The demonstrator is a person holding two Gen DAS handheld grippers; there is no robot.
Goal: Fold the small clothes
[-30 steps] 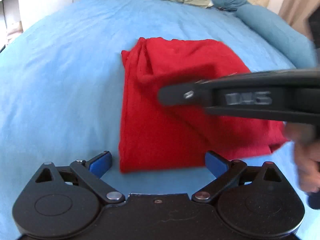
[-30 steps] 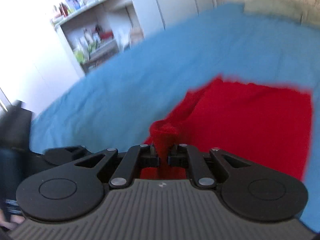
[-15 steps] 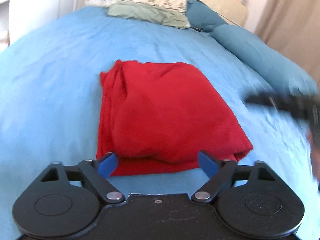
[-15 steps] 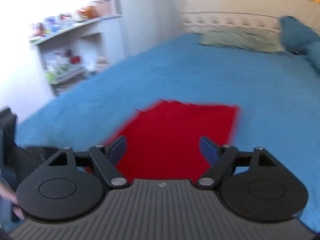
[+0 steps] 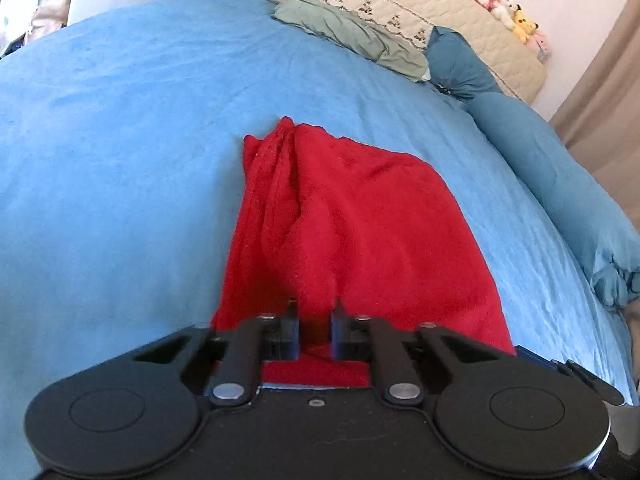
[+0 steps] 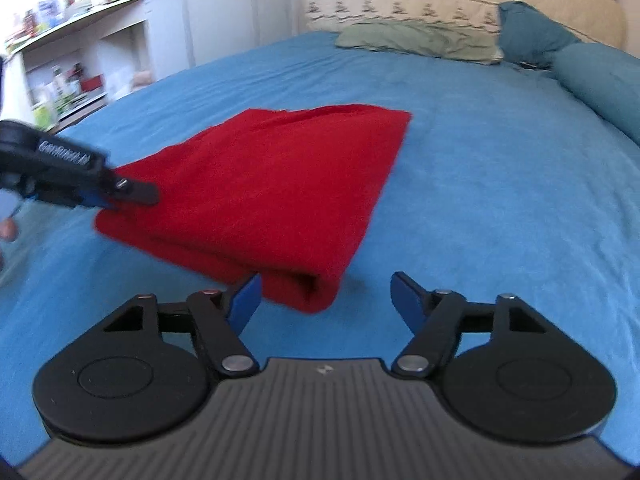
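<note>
A folded red cloth (image 5: 360,216) lies on the blue bedspread (image 5: 120,140). My left gripper (image 5: 315,320) is shut on the cloth's near edge, with a fold of red fabric pinched between its fingers. In the right wrist view the red cloth (image 6: 272,184) lies ahead, and the left gripper (image 6: 132,192) grips its left corner. My right gripper (image 6: 326,300) is open and empty, with the cloth's near right corner between its blue pads (image 6: 246,300).
A green pillow (image 5: 352,34), a dark blue pillow (image 5: 460,66) and a long blue bolster (image 5: 560,184) lie at the head and right side of the bed. A beige headboard (image 6: 400,4) stands behind. White shelves with bottles (image 6: 72,64) stand to the left.
My left gripper went from open to shut on the cloth's near edge. My right gripper let go of the cloth, opened and swung round to the cloth's near right corner.
</note>
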